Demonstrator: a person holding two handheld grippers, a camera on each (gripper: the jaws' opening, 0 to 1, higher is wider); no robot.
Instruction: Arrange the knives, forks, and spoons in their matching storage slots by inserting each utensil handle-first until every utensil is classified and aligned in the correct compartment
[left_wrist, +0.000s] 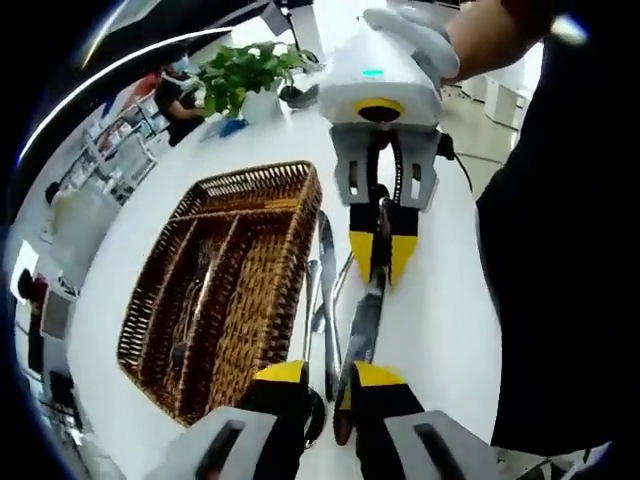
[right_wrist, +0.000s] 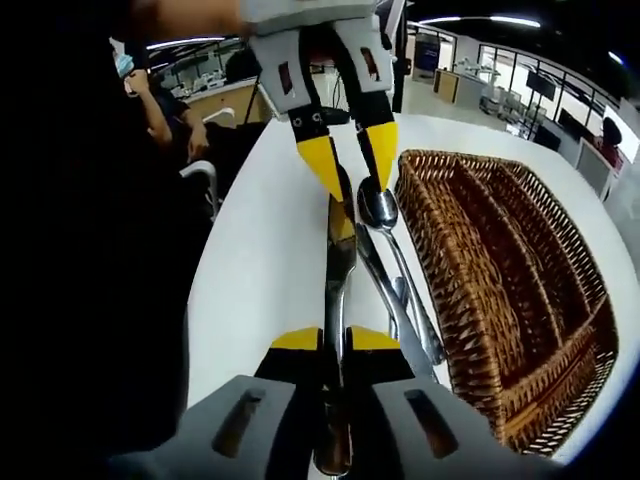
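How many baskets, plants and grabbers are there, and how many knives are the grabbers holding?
Basket: 1
Plant: 1
Grippers: 2, the left gripper and the right gripper
Knife held by both: 1
Total: 5

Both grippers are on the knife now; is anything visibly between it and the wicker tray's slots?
The knife is held at both ends by the left gripper and right gripper. Between it and the wicker tray lie a spoon and other loose utensils on the table. Lifting over them looks feasible.
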